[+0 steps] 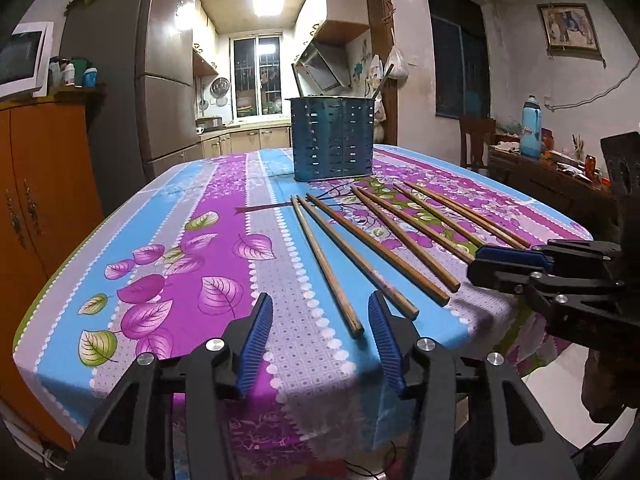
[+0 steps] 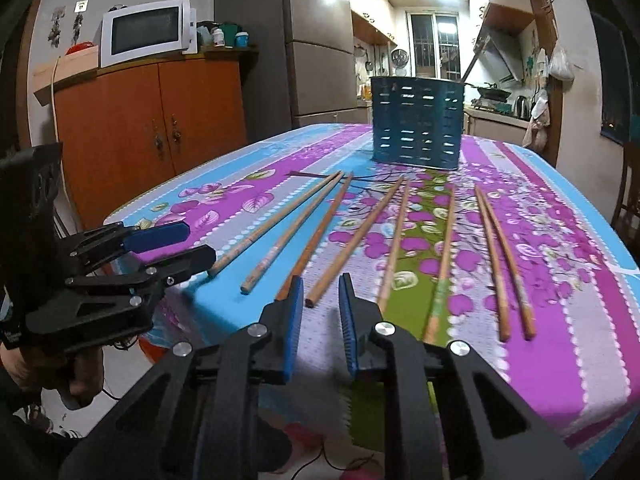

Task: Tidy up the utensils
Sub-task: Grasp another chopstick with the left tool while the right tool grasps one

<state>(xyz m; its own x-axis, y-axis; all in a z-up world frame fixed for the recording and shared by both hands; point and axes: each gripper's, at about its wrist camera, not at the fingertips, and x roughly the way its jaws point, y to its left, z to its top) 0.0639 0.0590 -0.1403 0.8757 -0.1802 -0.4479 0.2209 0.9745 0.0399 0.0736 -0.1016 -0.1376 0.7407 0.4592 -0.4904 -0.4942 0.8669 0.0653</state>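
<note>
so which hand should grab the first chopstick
Probably the right gripper: its open jaws already bracket the near end of a chopstick. The left gripper is open too, but the nearest chopstick ends just ahead of its jaws.

Your right gripper (image 2: pixel 320 288) hovers with jaws parted at the table edge, the nearest chopstick (image 2: pixel 354 240) between its tips (eight chopsticks fan toward the blue holder (image 2: pixel 418 122)).

Both grippers, the left gripper (image 1: pixel 320 312) and the right gripper (image 2: pixel 319 294), are black plastic with round silver screws and blue ridged finger pads (image 1: pixel 256 344).
</note>
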